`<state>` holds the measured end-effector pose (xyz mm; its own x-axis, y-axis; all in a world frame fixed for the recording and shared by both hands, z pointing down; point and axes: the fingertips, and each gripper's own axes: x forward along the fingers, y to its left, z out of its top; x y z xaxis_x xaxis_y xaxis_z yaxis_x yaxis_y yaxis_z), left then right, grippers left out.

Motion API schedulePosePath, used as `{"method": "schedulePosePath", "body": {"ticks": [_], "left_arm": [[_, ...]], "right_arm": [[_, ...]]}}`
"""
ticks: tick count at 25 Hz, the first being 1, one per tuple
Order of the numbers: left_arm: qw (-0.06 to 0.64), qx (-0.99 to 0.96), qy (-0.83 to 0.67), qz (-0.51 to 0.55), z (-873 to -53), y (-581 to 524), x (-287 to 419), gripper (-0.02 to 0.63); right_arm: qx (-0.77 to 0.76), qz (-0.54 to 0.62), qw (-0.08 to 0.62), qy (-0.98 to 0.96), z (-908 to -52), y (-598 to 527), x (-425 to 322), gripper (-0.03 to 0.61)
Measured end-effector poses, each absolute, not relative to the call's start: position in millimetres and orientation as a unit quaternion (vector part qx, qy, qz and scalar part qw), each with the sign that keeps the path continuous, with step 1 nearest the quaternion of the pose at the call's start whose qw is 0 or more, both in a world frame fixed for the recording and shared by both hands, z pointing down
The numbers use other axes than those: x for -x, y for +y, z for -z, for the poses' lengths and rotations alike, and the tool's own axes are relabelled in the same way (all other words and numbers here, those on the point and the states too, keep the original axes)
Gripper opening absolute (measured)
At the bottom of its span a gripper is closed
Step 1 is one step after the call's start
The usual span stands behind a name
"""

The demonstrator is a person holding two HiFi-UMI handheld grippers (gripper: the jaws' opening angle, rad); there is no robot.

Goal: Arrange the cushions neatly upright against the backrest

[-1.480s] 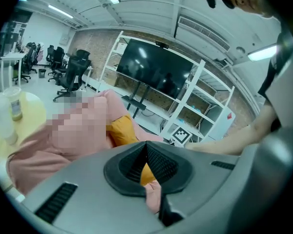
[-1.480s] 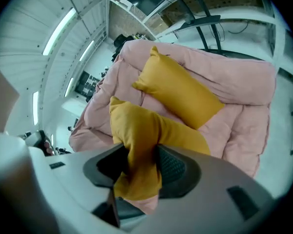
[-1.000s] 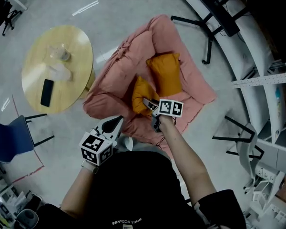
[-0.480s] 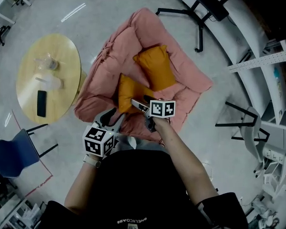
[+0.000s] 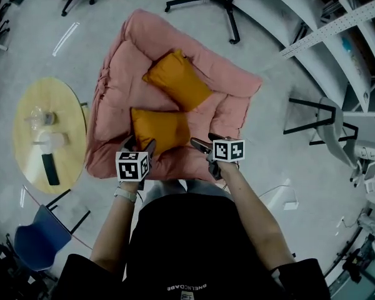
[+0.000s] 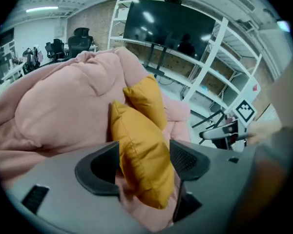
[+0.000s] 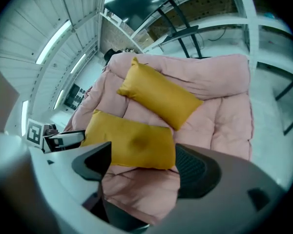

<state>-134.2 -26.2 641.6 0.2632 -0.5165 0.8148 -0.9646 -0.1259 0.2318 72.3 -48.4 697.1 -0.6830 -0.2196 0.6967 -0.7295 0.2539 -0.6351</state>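
Looking down in the head view, the near cushion (image 5: 159,130) lies flat on the pink sofa (image 5: 122,74), its long axis running left to right. The far cushion (image 5: 177,80) lies slantwise beyond it, toward the backrest (image 5: 175,33). The left gripper (image 5: 139,145) sits at the near cushion's near-left corner, and the right gripper (image 5: 204,141) is just off its near-right corner, so the left is nearer.

In the left gripper view, the jaws have just been opening and stand wide. The near cushion's edge is between them, and the pads seemingly don't press it.

In the right gripper view, the jaws have also just been opening. Only pink seat lies between them, with the near cushion just beyond the tips, slightly left.
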Motion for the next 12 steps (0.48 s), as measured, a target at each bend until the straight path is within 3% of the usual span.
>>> {"method": "schedulePosePath", "body": {"ticks": [6,12], "left_arm": [[0.406,-0.675,-0.517,-0.334,-671,-28,129,0.318],[0.453,-0.681,-0.494,-0.296,-672,-33,123,0.184]], "right_arm": [[-0.351,-0.543,0.233,-0.726,-705,-23,-105,0.393],[-0.363,-0.549,0.235,-0.715,-710,-9,-108,0.393]]}}
